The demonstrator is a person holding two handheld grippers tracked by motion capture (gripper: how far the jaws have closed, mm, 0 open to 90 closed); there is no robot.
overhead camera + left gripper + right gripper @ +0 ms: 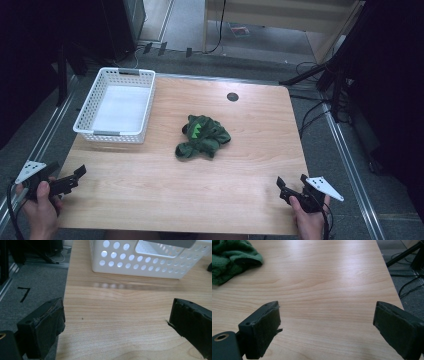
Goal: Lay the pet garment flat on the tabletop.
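Note:
A crumpled dark green cloth [202, 137] with a bright green zigzag patch lies near the middle of the wooden table [200, 200]; its edge shows at the upper left of the right gripper view [229, 260]. A white perforated basket [116, 105] stands at the table's far left, and its near wall fills the top of the left gripper view [147, 262]. My left gripper [75, 180] hovers at the near left corner, open, nothing between its jaws [117, 325]. My right gripper [291, 184] sits at the near right edge, open and empty [327, 330].
A dark round grommet [232, 97] is set in the table near the far edge. Metal rails run along both sides of the table. Cables [312, 112] lie on the grey floor to the right, and black stands rise at the back.

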